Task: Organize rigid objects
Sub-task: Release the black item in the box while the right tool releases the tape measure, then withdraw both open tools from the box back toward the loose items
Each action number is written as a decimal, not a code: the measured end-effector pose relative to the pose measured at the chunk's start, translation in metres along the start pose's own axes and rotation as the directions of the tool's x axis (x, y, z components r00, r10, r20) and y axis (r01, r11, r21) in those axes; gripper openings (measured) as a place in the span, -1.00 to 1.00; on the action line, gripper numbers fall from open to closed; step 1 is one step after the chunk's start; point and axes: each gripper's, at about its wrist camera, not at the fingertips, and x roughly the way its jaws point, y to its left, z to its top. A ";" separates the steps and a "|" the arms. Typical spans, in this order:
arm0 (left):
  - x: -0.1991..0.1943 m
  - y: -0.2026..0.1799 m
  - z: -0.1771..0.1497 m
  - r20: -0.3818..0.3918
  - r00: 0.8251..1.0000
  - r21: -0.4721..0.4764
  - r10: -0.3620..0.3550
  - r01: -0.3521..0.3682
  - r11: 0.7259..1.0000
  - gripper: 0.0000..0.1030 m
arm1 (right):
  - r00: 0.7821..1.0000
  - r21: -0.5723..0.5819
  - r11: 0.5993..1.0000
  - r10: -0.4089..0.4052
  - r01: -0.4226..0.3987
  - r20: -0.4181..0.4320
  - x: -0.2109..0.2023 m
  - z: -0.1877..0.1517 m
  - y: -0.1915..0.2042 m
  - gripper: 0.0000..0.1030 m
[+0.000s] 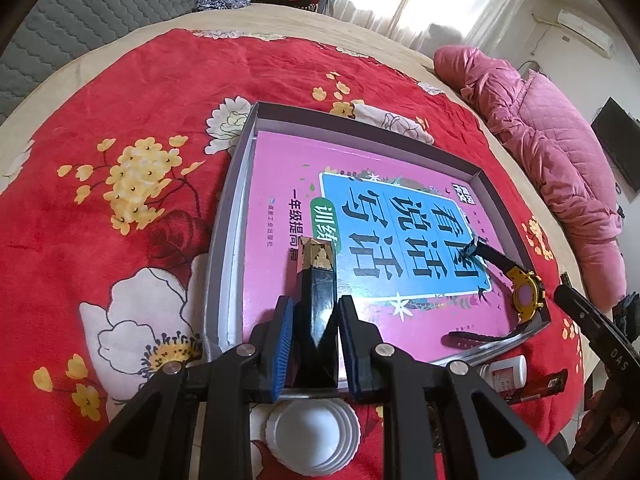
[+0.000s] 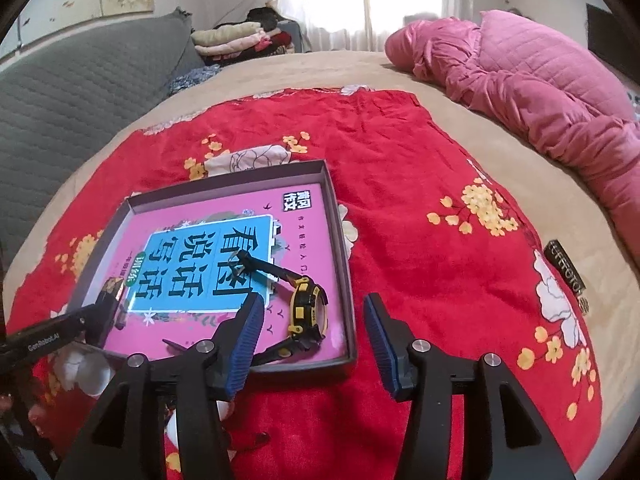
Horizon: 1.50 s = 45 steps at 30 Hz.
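Left wrist fisheye: mounted behind left tongs [image 1: 314, 344], looking steeply down and forward, close over near left corner of shallow grey box [image 1: 234, 216] on red floral blanket [image 1: 120, 128]. Right wrist fisheye: behind right tongs [image 2: 312, 344], similar downward tilt, near box's right corner [image 2: 340, 240]. Shared by both: box, pink workbook [image 1: 280, 184] inside it, yellow watch [image 2: 306, 312], blanket, pink quilt [image 2: 540, 68], bright window beyond.

Bright daylight from curtained window [image 2: 320, 4] at back, blown out to white. Soft shadows on bed [image 2: 440, 128]. Strong fisheye bend, dark corners. Slight softness toward edges; centre sharp.
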 end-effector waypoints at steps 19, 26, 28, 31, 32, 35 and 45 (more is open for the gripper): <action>-0.029 -0.005 -0.011 0.074 0.996 0.024 -0.046 0.044 0.999 -0.27 | 0.997 0.022 1.000 -0.002 0.000 0.074 -0.032 -0.006 -0.005 0.15; -0.034 -0.002 -0.012 0.082 0.996 0.014 -0.040 0.039 0.999 -0.27 | 0.995 0.007 1.000 0.018 -0.019 0.094 -0.038 -0.007 0.000 0.20; -0.036 -0.002 -0.014 0.084 0.996 0.017 -0.037 0.036 0.999 -0.26 | 0.995 0.005 1.000 0.023 -0.024 0.096 -0.039 -0.008 0.001 0.21; -0.038 -0.003 -0.015 0.087 0.996 0.024 -0.034 0.032 0.999 -0.25 | 0.994 -0.002 0.999 0.033 -0.033 0.104 -0.042 -0.009 0.002 0.23; -0.039 -0.004 -0.016 0.088 0.996 0.026 -0.032 0.029 0.999 -0.20 | 0.994 -0.004 0.999 0.036 -0.035 0.106 -0.043 -0.010 0.003 0.24; -0.042 -0.004 -0.018 0.091 0.995 0.031 -0.030 0.027 0.999 0.07 | 0.993 -0.015 0.999 0.044 -0.043 0.109 -0.045 -0.012 0.005 0.25; -0.056 -0.006 -0.023 0.102 0.994 0.032 -0.023 0.020 0.999 0.07 | 0.987 -0.052 0.997 0.059 -0.051 0.148 -0.059 -0.020 0.008 0.35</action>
